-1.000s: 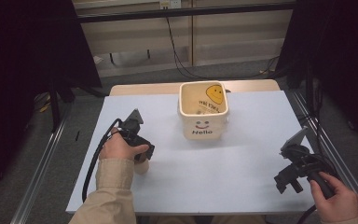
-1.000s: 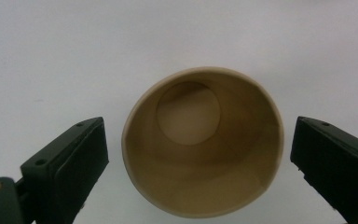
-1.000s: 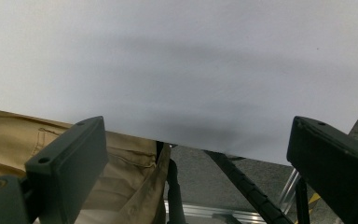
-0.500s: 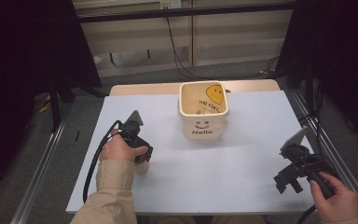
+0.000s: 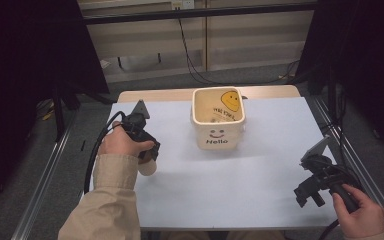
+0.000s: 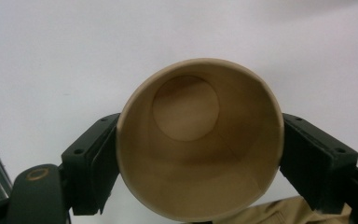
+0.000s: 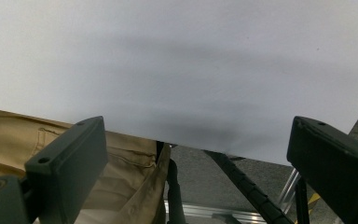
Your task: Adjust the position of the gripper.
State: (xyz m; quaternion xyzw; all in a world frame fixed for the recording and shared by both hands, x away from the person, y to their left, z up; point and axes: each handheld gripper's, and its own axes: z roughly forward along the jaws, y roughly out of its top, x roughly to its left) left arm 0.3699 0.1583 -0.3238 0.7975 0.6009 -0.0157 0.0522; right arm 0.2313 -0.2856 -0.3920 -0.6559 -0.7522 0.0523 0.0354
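Since the earlier frames, we note the left tool (image 5: 147,155) has risen off the worktop (image 5: 260,165), and its jaws have just been closing; they now clamp a brown paper cup (image 6: 199,140) from both sides. In the left gripper view the cup is empty, its mouth facing the camera, the black pads pressed against its wall. In the high view the cup (image 5: 147,166) hangs just below the left hand (image 5: 122,145), seemingly clear of the white sheet.

We find the right tool (image 5: 310,192) near the worktop's right front corner, jaws wide apart with nothing between them.

A cream container (image 5: 218,122) with a smiley face and "Hello" stands at the back centre, well apart from the cup.

Our judgement: pickup is done; carrying the cup over, likely to the container, and releasing it remain.
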